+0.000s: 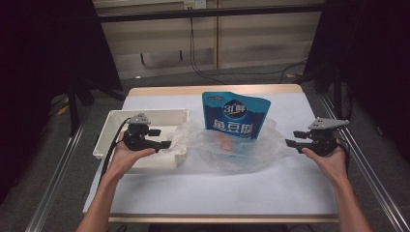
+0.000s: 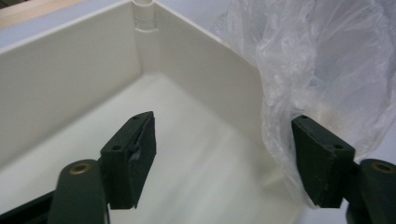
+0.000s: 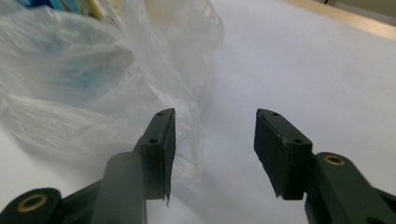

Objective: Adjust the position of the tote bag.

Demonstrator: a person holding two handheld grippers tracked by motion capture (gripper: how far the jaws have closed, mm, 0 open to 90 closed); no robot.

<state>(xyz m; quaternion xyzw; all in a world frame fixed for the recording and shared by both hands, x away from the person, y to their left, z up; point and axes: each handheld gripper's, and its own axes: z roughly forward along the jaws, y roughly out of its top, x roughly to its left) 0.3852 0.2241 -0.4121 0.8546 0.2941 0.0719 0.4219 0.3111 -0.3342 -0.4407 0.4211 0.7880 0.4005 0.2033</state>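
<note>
Both forearms are seen nearest; left gripper (image 1: 164, 144) and right gripper (image 1: 291, 142) jaws are spread, nothing clamped. Clear plastic bag (image 1: 232, 147) lies between them on the worktop (image 1: 217, 188), blue pouch (image 1: 235, 116) inside, white tray (image 1: 109, 126) alongside.

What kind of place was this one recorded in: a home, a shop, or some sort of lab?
Most likely a lab or recording bay. The white-covered table stands alone between black curtains, loose cables run over the bare floor behind it, and metal rails flank it. Nothing homely is in view.
</note>
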